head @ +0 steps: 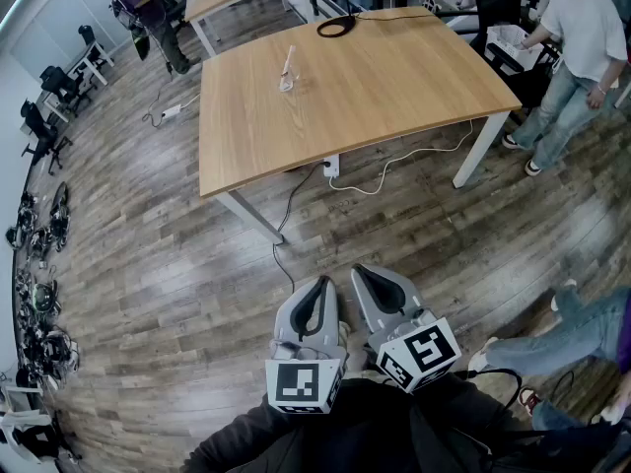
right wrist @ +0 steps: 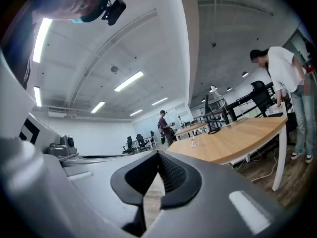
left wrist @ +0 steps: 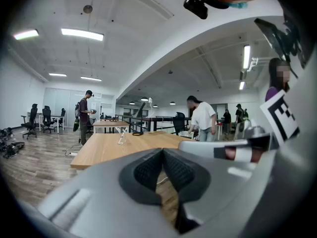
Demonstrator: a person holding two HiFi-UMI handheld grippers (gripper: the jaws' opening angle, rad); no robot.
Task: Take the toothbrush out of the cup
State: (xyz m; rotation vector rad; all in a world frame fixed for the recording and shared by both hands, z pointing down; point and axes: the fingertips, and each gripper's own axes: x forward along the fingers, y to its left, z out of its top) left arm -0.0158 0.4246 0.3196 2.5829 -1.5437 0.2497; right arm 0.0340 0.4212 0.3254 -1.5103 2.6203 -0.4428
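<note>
Nothing done yet; left to reach, grasp and lift toothbrush (head: pixel 289 61) standing in cup (head: pixel 286 84) toward tabletop's (head: pixel 394 87) far left corner; left claw (head: pixel 321 284) and right claw (head: pixel 361 274) both clenched empty, well apart from it.

light: bright, ceiling strips (left wrist: pixel 82 33) | distortion: strong fisheye edges | blur: near foreground soft

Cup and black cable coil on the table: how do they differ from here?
The cup is clear and stands upright with the toothbrush leaning in it; the cable coil is black and lies flat. The cup sits nearer the middle of the wooden table; the cable coil lies at its far edge. Both rest on it, with nothing touching them.
</note>
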